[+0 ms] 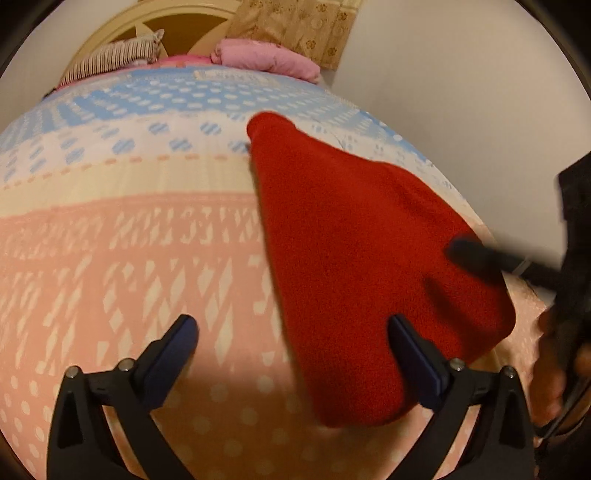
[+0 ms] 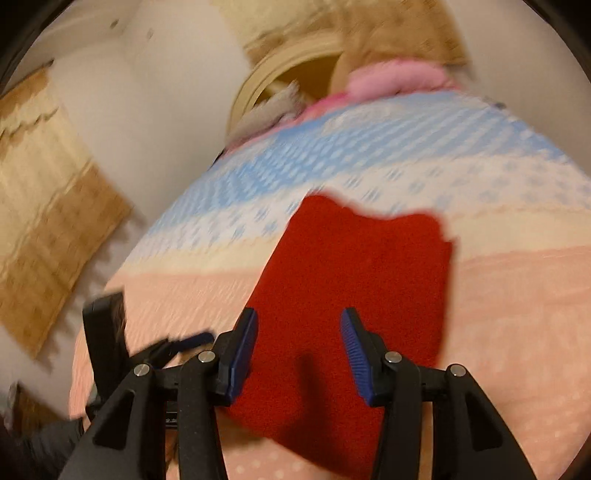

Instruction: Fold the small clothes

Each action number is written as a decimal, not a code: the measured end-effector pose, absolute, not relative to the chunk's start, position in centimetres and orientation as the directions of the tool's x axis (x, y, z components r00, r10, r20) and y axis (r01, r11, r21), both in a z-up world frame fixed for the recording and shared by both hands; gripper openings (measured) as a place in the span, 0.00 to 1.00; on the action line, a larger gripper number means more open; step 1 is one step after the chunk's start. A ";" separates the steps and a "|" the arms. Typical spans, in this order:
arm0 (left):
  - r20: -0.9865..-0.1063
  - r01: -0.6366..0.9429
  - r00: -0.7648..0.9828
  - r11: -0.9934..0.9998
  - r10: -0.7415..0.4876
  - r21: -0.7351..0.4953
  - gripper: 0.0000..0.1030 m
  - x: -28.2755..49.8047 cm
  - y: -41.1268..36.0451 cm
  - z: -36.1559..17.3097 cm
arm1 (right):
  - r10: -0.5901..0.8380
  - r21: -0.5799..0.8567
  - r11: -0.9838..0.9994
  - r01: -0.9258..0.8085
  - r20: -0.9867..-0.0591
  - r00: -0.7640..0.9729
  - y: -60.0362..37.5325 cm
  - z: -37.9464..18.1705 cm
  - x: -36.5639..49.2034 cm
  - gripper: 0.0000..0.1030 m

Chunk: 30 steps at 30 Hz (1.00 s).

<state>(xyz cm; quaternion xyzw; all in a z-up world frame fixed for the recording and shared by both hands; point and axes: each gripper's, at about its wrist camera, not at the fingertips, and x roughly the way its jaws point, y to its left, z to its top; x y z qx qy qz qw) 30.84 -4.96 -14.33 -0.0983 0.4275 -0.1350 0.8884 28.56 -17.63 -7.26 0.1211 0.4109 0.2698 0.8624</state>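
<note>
A small red garment (image 1: 354,251) lies flat on the patterned bed cover (image 1: 129,229); it also shows in the right wrist view (image 2: 354,273). My left gripper (image 1: 293,326) is open and empty, just above the cover, with its right finger over the garment's near edge. My right gripper (image 2: 299,325) is open, hovering over the garment's near part. The right gripper shows blurred at the garment's right edge in the left wrist view (image 1: 480,258). The left gripper shows at lower left in the right wrist view (image 2: 177,343).
A pink folded cloth (image 1: 266,57) and a striped pillow (image 1: 110,59) lie at the bed's far end by a cream headboard (image 1: 147,22). A white wall (image 1: 461,74) runs along the right. A wooden board (image 2: 48,206) lies left of the bed.
</note>
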 end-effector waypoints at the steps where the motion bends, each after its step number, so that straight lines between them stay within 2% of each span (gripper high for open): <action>1: -0.733 0.162 0.595 0.942 -0.330 -0.293 1.00 30.8 -4.9 -14.5 | 0.561 0.423 0.826 -0.371 -0.670 0.486 -16.9 -8.4 28.6 0.47; 3: -0.731 0.169 0.598 0.943 -0.328 -0.285 1.00 30.5 -5.0 -14.5 | 0.524 0.408 0.850 -0.333 -0.719 0.457 -16.5 -11.1 28.8 0.47; 7: -0.688 0.177 0.627 0.927 -0.365 -0.331 0.99 30.0 -4.4 -13.3 | 0.575 0.462 0.818 -0.342 -0.669 0.472 -17.8 -10.9 28.0 0.47; 10: -0.627 0.171 0.672 0.906 -0.395 -0.388 0.99 29.9 -3.5 -12.1 | 0.633 0.561 0.765 -0.315 -0.567 0.527 -20.6 -9.2 28.2 0.49; 13: -0.658 0.155 0.643 0.908 -0.393 -0.390 0.99 31.0 -3.8 -12.5 | 0.640 0.670 0.706 -0.230 -0.464 0.612 -24.2 -8.4 29.6 0.62; 14: -0.669 0.157 0.634 0.912 -0.387 -0.379 0.99 31.3 -4.1 -12.7 | 0.638 0.707 0.684 -0.179 -0.460 0.617 -25.3 -8.9 30.4 0.63; 20: -0.700 0.178 0.599 0.917 -0.389 -0.358 0.97 31.8 -5.2 -13.8 | 0.597 0.721 0.693 -0.010 -0.566 0.568 -27.9 -12.9 34.7 0.63; 24: -0.705 0.188 0.589 0.916 -0.395 -0.356 0.97 31.9 -5.4 -14.3 | 0.591 0.707 0.707 0.014 -0.601 0.539 -28.0 -14.6 36.0 0.63; 30: -0.718 0.211 0.583 0.925 -0.379 -0.317 0.97 31.7 -6.3 -14.4 | 0.598 0.717 0.697 0.016 -0.593 0.539 -28.0 -15.6 38.0 0.63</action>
